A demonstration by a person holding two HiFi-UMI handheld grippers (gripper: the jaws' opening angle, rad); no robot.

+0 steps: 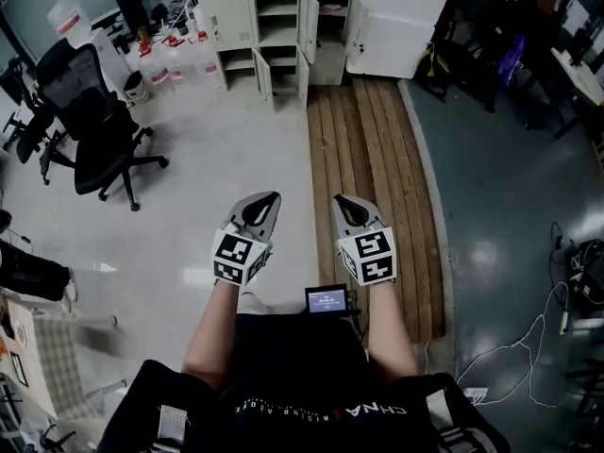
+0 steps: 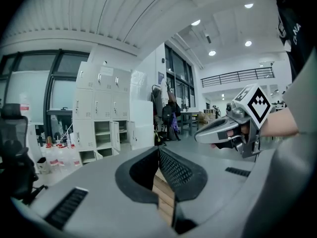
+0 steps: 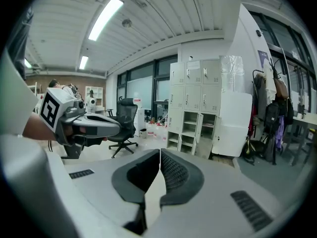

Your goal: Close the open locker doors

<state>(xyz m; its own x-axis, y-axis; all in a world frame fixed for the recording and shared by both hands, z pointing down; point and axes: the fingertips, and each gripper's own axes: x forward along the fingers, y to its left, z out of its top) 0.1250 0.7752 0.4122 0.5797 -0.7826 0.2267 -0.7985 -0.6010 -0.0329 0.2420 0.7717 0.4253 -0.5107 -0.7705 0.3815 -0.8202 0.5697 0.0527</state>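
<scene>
The head view showed me both grippers held side by side, well short of the lockers [image 1: 283,26] and over the floor. Only the gripper views gave me the jaws head-on. The left gripper [image 1: 262,201] had its jaws pressed together with nothing between them. The right gripper [image 1: 345,202] was the same, closed and empty.

The right gripper view alone showed coats [image 3: 270,115] hanging to the right of the lockers. The head view alone showed a small screen [image 1: 327,299] at the person's waist.

I counted two grippers and one bank of lockers. About four doors [image 1: 308,25] seemed to stand open in its middle and lower rows, though from that far I could not be sure of the number.

Left of the lockers stood a black office chair [image 1: 94,111] and a cluster of bottles [image 1: 175,59]. Just right of them was a big white cabinet [image 1: 401,17]. A strip of wooden planks [image 1: 373,177] ran from the foot of the lockers back toward the grippers.
</scene>
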